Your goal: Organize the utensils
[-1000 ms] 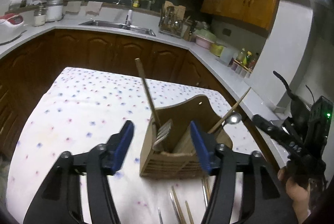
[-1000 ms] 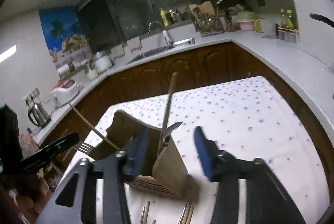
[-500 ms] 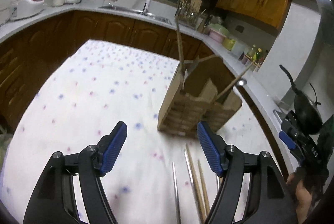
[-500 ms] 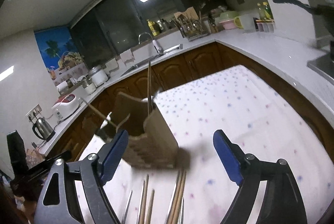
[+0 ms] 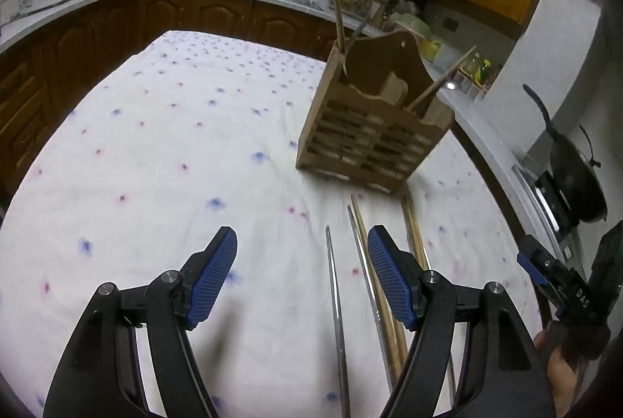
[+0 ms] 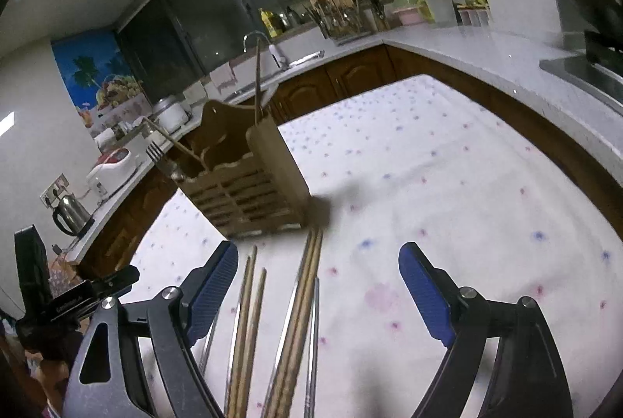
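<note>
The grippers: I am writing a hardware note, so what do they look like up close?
The left gripper and right gripper match: black angular arms with round silver pivot pins, each ending in a blue, finely ribbed pad. From the left wrist view, the right unit's black body shows white lettering, a bare hand beneath it. No cables show.

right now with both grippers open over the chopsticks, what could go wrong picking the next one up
The chopsticks lie bunched and touching, so the right gripper may pinch several or roll one away. The metal chopstick is thin and flat on the tablecloth; the left gripper may snag fabric. The wooden holder already has leaning utensils that may block insertion.
</note>
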### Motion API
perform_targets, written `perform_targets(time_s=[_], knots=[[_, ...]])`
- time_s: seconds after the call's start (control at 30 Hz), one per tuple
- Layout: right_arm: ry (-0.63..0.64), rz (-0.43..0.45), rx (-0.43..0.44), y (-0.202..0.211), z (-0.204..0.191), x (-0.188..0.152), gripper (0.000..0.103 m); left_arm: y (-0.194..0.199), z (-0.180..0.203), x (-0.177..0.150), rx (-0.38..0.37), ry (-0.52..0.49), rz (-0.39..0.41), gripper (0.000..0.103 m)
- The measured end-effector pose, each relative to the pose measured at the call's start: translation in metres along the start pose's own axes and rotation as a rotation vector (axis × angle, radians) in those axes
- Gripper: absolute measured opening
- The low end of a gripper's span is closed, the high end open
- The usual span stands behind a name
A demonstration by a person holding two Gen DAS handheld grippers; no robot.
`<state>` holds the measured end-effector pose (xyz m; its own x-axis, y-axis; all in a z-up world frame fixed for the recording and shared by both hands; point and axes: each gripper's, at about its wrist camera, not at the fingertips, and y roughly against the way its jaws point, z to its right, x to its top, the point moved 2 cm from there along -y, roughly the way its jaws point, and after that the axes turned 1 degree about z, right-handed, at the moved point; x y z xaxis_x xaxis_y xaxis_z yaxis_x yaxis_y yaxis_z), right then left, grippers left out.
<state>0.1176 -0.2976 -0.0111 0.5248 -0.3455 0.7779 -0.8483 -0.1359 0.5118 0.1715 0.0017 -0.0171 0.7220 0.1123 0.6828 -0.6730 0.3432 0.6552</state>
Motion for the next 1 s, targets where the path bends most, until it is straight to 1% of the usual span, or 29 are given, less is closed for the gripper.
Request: perform_targets(time_s=[0.27, 0.67, 1.0], knots=[[0.001, -0.024, -0.010, -0.001, 0.001, -0.014, 0.086, -0.005, 0.002, -0.010, 0.008, -0.011, -0.032, 0.071], [-0.001, -0.062, -0.008, -0.011, 0.001, -0.019, 0.086, -0.022, 0.006, -0.019, 0.025, -0.034, -0.088, 0.071], [-0.005, -0.092, -0.013, -0.024, 0.004, -0.022, 0.086, -0.044, 0.011, -0.025, 0.033, -0.047, -0.146, 0.071]])
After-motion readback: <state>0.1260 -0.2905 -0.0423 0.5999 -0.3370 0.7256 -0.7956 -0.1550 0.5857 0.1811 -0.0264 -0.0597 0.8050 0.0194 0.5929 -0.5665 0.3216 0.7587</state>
